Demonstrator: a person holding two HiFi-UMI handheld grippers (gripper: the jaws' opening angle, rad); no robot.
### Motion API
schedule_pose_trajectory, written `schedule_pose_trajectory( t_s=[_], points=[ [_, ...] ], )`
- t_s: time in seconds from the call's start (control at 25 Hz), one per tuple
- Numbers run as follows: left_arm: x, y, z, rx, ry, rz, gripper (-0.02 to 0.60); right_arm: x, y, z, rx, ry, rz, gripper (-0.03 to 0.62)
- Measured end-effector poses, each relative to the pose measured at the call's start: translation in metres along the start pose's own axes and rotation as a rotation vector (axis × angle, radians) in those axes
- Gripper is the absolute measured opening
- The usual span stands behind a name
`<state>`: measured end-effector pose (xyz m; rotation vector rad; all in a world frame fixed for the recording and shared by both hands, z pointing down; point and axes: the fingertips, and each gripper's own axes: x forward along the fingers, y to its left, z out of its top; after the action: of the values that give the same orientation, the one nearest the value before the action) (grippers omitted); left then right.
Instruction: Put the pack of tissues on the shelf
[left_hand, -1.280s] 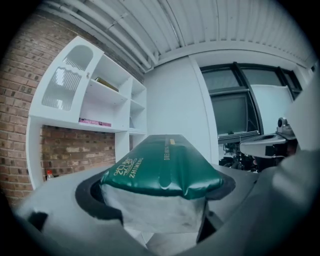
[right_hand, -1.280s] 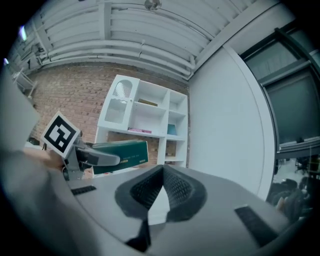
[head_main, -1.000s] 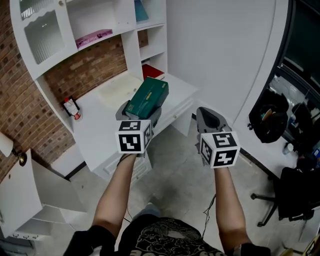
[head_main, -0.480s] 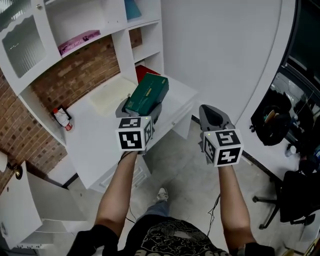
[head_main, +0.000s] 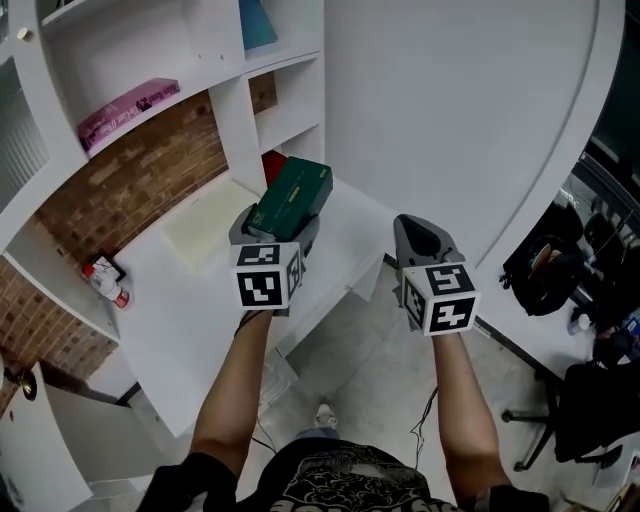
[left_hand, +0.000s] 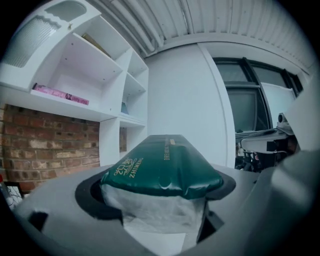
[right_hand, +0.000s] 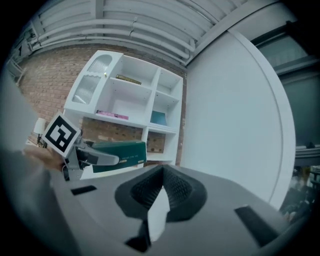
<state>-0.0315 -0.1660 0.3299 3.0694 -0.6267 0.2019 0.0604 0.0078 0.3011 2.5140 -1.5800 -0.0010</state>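
My left gripper (head_main: 277, 226) has its fingers clamped on the dark green plastic pack of tissues (head_main: 293, 192), held above the white counter (head_main: 190, 300) near the white shelf unit (head_main: 232, 110). My right gripper (head_main: 419, 236) holds nothing, its fingers pressed together.

Pack of tissues (head_main: 292, 196): dark green, gold lettering. Shelf (head_main: 232, 120): white. Desk (head_main: 170, 300): white. Brick wall (head_main: 150, 160): red-brown, pale mortar lines. Book (head_main: 128, 101), upper left: pink.

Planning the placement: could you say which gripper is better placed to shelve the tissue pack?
Left. The left gripper holds the tissue pack, nearest the shelf; the right gripper has shut, empty jaws.
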Motion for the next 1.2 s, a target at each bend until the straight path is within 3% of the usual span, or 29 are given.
schedule_pose_trajectory(
  t_s=[0.44,1.2],
  points=[
    [0.068,0.041,0.003,-0.011,0.01,-0.024,0.472,0.077,-0.014,0.004,-0.007,0.011,-0.02,0.003],
    [0.121,0.082,-0.001,-0.023,0.014,0.007,0.472,0.153,-0.023,0.006,-0.019,-0.002,0.02,0.003]
  ],
)
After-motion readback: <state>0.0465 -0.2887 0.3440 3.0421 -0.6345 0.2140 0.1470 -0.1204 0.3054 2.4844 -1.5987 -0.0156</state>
